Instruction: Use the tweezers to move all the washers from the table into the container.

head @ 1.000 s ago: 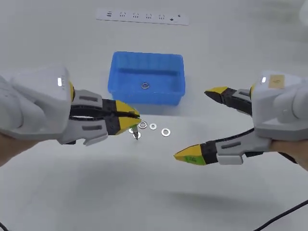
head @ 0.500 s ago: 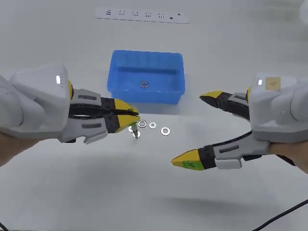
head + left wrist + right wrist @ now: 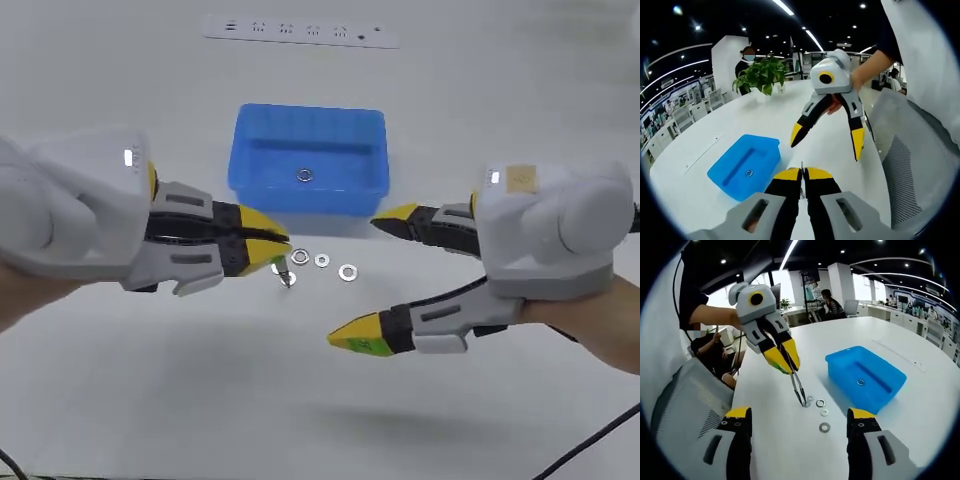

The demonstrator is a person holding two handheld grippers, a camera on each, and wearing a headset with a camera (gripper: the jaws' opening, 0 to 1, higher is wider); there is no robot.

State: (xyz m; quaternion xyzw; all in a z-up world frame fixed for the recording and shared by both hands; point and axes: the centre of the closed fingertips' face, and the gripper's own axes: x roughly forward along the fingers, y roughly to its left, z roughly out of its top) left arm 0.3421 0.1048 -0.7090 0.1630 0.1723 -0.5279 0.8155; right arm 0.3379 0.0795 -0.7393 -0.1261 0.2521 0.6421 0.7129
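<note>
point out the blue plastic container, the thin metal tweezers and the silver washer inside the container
blue plastic container (image 3: 300, 203), head view, front wall.
thin metal tweezers (image 3: 800, 394), right gripper view, arms just above the tip.
silver washer (image 3: 305, 176), head view, ring lying on the container floor.

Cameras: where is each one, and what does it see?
Head view: on the head, looking down at left gripper, right gripper, hands, washers.
Left gripper view: on the left gripper, facing the right gripper; own closed jaws show.
Right gripper view: on the right gripper, facing the tweezers; own open jaws show.
Shared: blue box.
</note>
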